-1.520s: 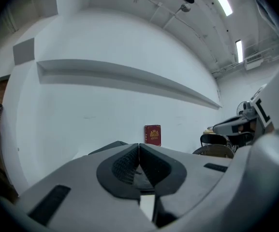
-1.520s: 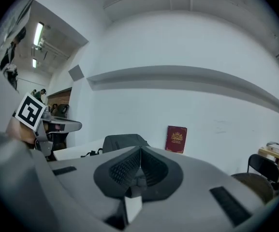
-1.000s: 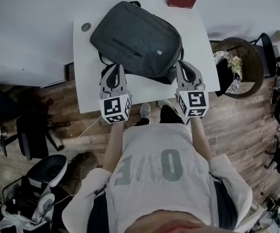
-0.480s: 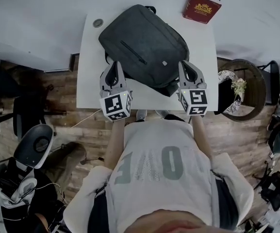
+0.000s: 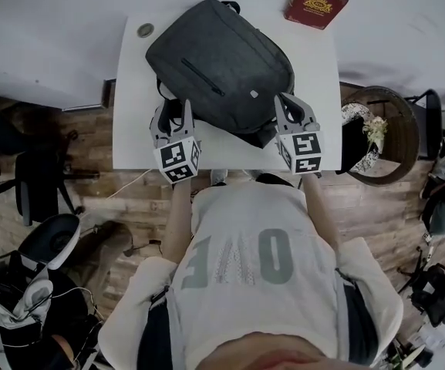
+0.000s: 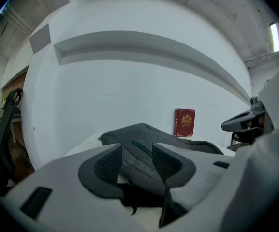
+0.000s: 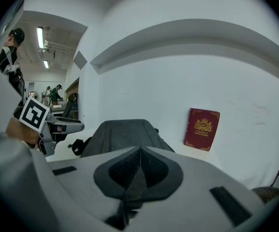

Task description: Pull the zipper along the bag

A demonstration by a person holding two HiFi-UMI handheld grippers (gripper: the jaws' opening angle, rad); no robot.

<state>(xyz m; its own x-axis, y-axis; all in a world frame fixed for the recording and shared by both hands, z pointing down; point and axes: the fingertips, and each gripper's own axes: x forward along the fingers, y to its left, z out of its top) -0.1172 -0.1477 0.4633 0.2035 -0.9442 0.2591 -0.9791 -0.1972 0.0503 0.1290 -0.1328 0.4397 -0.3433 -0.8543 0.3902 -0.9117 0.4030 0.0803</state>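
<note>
Starting at my left: my left gripper [image 5: 173,114] sits at the near-left edge of the bag [image 5: 230,52], beside the straps [image 5: 164,92]. Its jaws have just been opening and now stand wide apart. The left gripper view shows bag fabric through the gap, beyond the pads, and nothing is pinched between them.

The bag lies flat on the white table [image 5: 133,141], ahead of both grippers and between them. The zipper [image 5: 203,76] I can see is a dark line slanting across the front panel, from up-left to down-right in the head view. I can't make out its pull from here.

My right gripper [image 5: 288,102] rests at the bag's near-right corner with its jaws pressed together, and I see nothing held in them.

I judge the zipper lies forward and to the right of my left gripper, which is somewhat nearer to it than the right one. The open left gripper looks better placed to go for the pull, travelling along that slant.
</note>
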